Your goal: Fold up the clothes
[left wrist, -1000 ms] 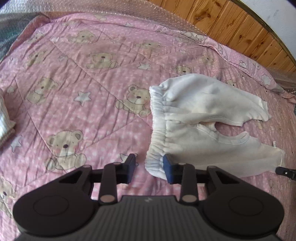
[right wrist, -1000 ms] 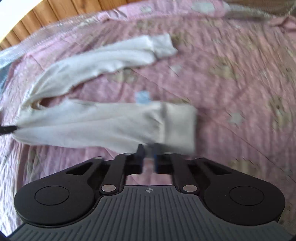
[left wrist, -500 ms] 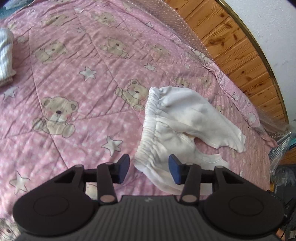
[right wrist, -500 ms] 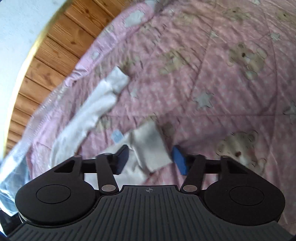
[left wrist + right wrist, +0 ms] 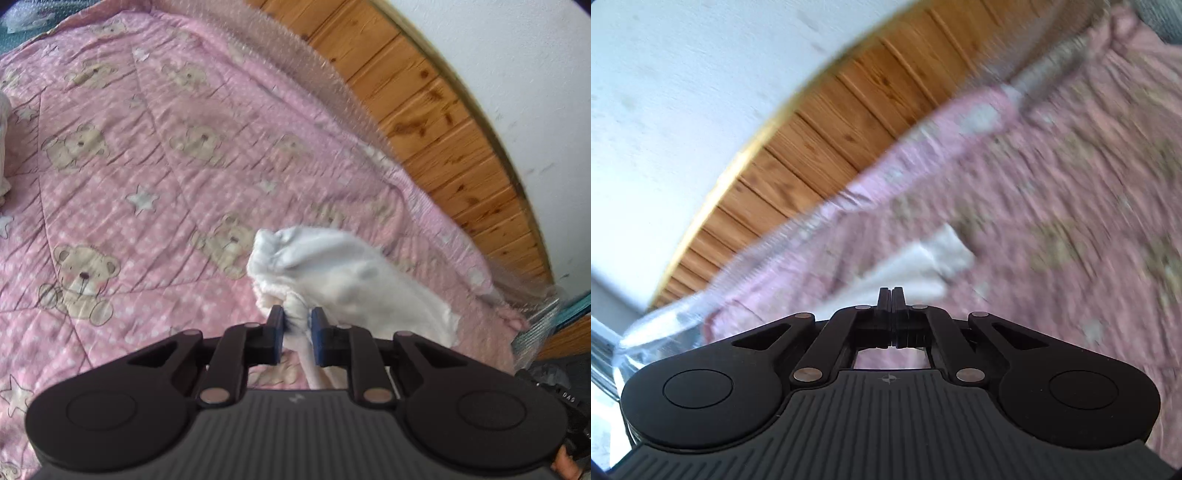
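**Both grippers closed, white pants bunched over the pink quilt**

The left gripper (image 5: 297,325) is pinching a gathered fold of the white pants (image 5: 343,280). Its blue pads (image 5: 277,326) are sitting close together with only the cloth filling the narrow gap between them. A strip of the fabric is hanging down between the fingers toward the gripper body, while the rest is billowing out ahead and to the right in a crumpled heap, blurred at its edges. The elastic waist end is bunching up just above the left pad.

The pants are lying over the quilt (image 5: 147,177), pink with bears and stars, near its far right edge. Beyond that edge a wood panel (image 5: 436,122) is running under a white wall (image 5: 517,55). A pale bundle (image 5: 3,147) is showing at the far left of the quilt; what it is cannot be told.

The right gripper (image 5: 891,295) is sitting with its fingers pressed fully together, no gap showing at the tips. The right wrist view is heavily blurred. A white stretch of the pants (image 5: 923,266) is lying just beyond the tips, one cuff end pointing up and right over the quilt (image 5: 1071,184). Whether any cloth is caught between the closed fingers cannot be told.

No containers are showing in either view.
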Motion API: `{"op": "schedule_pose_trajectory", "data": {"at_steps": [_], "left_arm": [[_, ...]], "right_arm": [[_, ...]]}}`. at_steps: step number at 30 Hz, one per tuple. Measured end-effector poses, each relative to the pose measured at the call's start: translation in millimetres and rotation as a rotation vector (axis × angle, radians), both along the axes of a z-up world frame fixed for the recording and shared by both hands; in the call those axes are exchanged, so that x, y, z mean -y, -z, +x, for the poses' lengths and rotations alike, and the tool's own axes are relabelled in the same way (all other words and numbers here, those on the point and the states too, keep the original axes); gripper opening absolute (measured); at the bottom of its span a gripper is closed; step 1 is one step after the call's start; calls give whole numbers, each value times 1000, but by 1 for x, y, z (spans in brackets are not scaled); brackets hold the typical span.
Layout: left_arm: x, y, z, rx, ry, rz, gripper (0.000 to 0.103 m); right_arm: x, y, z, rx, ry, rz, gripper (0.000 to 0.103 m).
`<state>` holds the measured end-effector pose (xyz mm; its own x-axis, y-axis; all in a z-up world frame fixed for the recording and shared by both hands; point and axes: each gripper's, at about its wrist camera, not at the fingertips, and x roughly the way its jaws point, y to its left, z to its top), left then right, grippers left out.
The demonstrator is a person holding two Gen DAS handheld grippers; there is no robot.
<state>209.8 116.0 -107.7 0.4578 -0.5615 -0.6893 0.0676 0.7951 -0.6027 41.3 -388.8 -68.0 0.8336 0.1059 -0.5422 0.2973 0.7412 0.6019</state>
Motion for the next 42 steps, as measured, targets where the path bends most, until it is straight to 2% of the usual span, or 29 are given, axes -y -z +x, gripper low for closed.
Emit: {"op": "schedule_pose_trajectory", "data": {"at_steps": [2,3,5,9,10,12,13,15,18,19,22,25,26,27,29,31,32,33,34,35,37,39,41,42], "left_arm": [[-7,-13,-5,37,9,-33,14],[-9,-8,-8,23,13,-27,14],[-12,9,-13,-29,17,1,14],[-17,43,-23,-133,26,59,15],[-18,51,-25,-159,28,73,16],[-21,55,-29,-170,-10,35,23],[-20,55,-30,-166,-21,23,26],[-16,53,-31,-161,-28,15,34],[-7,50,-28,-156,-18,36,38],[-4,48,-28,-153,-14,45,38],[0,44,-31,-155,1,60,41],[-1,43,-38,-167,19,72,42],[-2,44,-41,-171,19,76,43],[-3,45,-43,-175,20,79,43],[-7,51,-47,-189,4,72,45],[-9,57,-50,-211,-16,57,45],[-9,60,-50,-217,-22,51,45],[-8,60,-50,-219,-22,50,45],[-6,61,-50,-220,-19,50,45],[-4,60,-50,-217,-12,53,45],[0,56,-49,-207,7,58,45],[4,50,-49,-193,28,56,45],[4,47,-52,-190,49,44,45],[5,48,-54,-197,59,43,45]], "right_arm": [[1,-9,-5,4,-14,-30,0],[2,-13,-8,1,-22,-46,0],[6,5,-12,-79,-53,-44,0],[13,75,-22,-263,-37,168,10],[9,83,-21,-289,-27,190,13],[-4,87,-14,-314,-13,176,42],[-13,82,-7,-309,-19,143,47],[-29,73,15,-306,-51,109,49],[-46,73,52,-349,-46,127,60],[-53,73,66,-369,-57,114,60],[-77,74,104,-405,-181,-86,65],[-82,80,123,-459,-312,-307,67],[-79,83,125,-484,-339,-367,70],[-74,87,126,-510,-359,-421,76],[-61,100,125,-550,-400,-461,79],[-56,106,121,-504,-450,-481,79],[-56,104,119,-467,-473,-489,64],[-55,100,116,-434,-485,-484,33],[-53,96,113,-404,-491,-473,16],[-54,86,108,-353,-495,-465,12],[-57,57,92,-231,-507,-469,12],[-57,22,63,-108,-533,-524,12],[-64,-2,18,7,-599,-668,13],[-67,-5,-3,33,-639,-732,24]]}}
